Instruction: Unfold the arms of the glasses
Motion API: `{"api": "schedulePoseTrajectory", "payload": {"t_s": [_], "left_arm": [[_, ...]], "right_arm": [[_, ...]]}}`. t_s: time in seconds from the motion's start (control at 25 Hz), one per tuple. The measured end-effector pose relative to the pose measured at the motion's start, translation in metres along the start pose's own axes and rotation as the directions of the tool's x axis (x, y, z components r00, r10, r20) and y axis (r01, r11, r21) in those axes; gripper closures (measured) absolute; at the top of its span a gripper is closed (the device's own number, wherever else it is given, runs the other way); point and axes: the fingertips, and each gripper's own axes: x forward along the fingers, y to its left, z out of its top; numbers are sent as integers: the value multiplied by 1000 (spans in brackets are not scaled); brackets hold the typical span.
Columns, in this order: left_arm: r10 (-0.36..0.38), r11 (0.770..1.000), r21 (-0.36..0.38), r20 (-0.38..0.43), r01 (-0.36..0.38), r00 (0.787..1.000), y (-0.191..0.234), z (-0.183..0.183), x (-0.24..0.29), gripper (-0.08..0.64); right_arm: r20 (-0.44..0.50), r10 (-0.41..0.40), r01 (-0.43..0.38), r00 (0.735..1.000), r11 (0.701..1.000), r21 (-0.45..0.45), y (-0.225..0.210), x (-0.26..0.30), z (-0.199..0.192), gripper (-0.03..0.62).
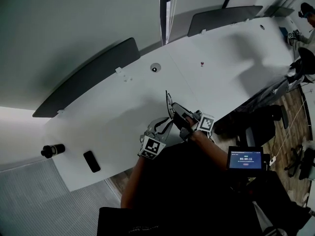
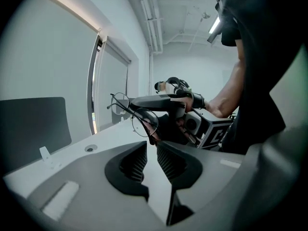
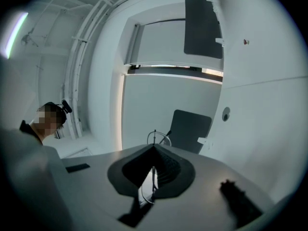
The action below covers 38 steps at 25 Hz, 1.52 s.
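My right gripper (image 3: 154, 150) clamped shut on glasses (image 2: 138, 118), held above white table (image 1: 113, 112). My left gripper (image 2: 151, 147) fingers slightly apart, gripping nothing; glasses arm tip just beyond them.

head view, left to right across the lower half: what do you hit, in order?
In order: black cylinder → flat black slab → left gripper → right gripper, shut on the glasses → small screen.

white table (image 1: 98, 117) carries a flat black slab (image 1: 91, 161) near its edge.
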Motion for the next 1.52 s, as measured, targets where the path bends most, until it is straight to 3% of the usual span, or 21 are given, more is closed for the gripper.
{"api": "schedulePoseTrajectory", "payload": {"t_s": [0.44, 0.8, 1.12, 1.52], "left_arm": [[43, 998, 38, 20, -44, 999, 5, -3, -13, 523], [60, 998, 8, 8, -60, 998, 9, -3, -33, 528], [117, 993, 18, -2, -117, 993, 19, -3, -68, 535], [196, 981, 17, -38, -195, 980, 50, -12, -107, 537]], "right_arm": [[-98, 53, -51, 994, 998, 23, 15, 13, -20, 586], [-119, 37, -34, 992, 999, 28, 19, 11, -22, 586], [-120, 36, -29, 992, 998, 61, 17, 5, -22, 586], [-223, -45, 79, 974, 987, 143, -8, -21, -44, 586]]}}
